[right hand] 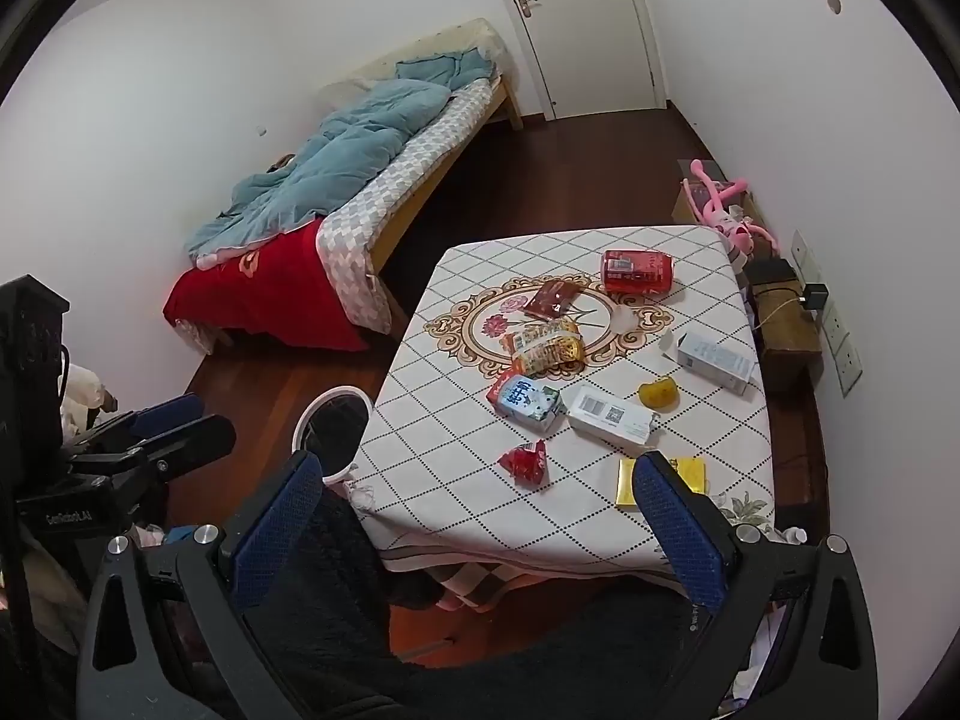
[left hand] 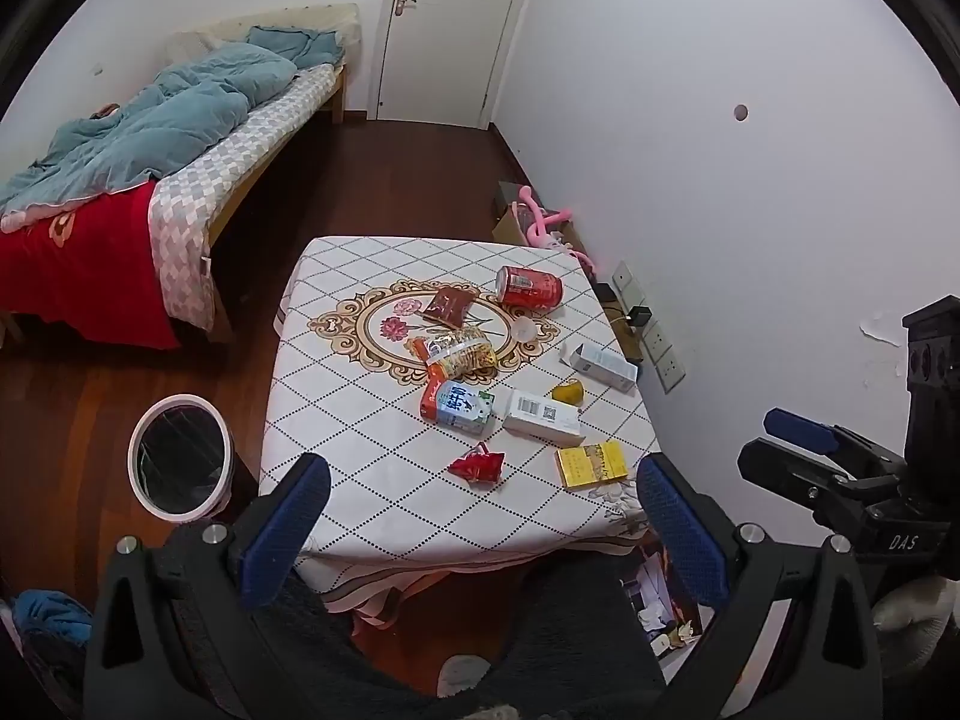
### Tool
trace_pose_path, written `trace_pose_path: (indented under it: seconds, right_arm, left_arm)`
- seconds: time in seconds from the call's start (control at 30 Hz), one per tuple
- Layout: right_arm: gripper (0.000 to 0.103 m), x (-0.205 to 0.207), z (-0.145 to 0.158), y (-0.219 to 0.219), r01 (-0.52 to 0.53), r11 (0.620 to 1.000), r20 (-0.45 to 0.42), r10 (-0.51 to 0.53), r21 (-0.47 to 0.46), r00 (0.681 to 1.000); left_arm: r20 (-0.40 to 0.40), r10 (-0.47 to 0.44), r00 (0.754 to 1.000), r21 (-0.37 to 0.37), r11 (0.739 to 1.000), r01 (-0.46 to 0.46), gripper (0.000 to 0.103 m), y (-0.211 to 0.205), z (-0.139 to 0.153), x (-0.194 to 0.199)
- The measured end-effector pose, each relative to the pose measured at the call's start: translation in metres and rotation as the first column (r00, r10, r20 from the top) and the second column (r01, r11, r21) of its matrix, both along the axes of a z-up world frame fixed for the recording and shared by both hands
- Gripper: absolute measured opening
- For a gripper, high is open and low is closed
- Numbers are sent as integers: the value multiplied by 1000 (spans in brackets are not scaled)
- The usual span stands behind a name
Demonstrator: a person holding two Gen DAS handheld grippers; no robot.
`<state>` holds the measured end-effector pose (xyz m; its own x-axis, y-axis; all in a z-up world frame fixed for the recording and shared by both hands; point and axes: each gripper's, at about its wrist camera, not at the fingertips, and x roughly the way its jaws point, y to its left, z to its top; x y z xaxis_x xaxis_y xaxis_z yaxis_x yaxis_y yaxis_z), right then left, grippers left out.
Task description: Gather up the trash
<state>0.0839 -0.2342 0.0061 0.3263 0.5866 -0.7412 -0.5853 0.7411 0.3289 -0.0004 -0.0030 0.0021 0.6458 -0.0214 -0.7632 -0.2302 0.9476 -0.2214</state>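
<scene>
A table with a white diamond-pattern cloth [left hand: 336,396] [right hand: 444,420] holds scattered trash: a red can on its side [left hand: 529,287] [right hand: 637,271], a dark red packet [left hand: 447,306] [right hand: 551,299], a snack bag [left hand: 459,353] [right hand: 545,349], a milk carton [left hand: 458,407] [right hand: 523,397], a white box [left hand: 543,419] [right hand: 609,414], a crumpled red wrapper [left hand: 477,467] [right hand: 525,461], a yellow box [left hand: 591,465] [right hand: 627,483], a yellow scrap [left hand: 569,392] [right hand: 658,391] and a pale carton [left hand: 603,365] [right hand: 715,361]. A white bin [left hand: 180,459] [right hand: 330,420] stands on the floor left of the table. My left gripper [left hand: 483,516] and right gripper [right hand: 480,510] are open and empty, held above the near table edge.
A bed [left hand: 180,138] [right hand: 360,180] with blue quilt and red blanket lies far left. A closed door [left hand: 444,30] is at the back. Boxes and a pink toy [right hand: 726,204] sit by the right wall with sockets [left hand: 654,336]. Dark wood floor surrounds the table.
</scene>
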Motion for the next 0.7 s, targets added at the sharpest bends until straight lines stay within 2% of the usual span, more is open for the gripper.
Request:
trace_pose_path:
  seconds: [0.7]
  right_arm:
    - [103, -3, -2, 9, -19, 1000, 2, 19, -3, 1000]
  left_arm:
    - [1, 6, 1000, -22, 1000, -6, 103, -10, -9, 5]
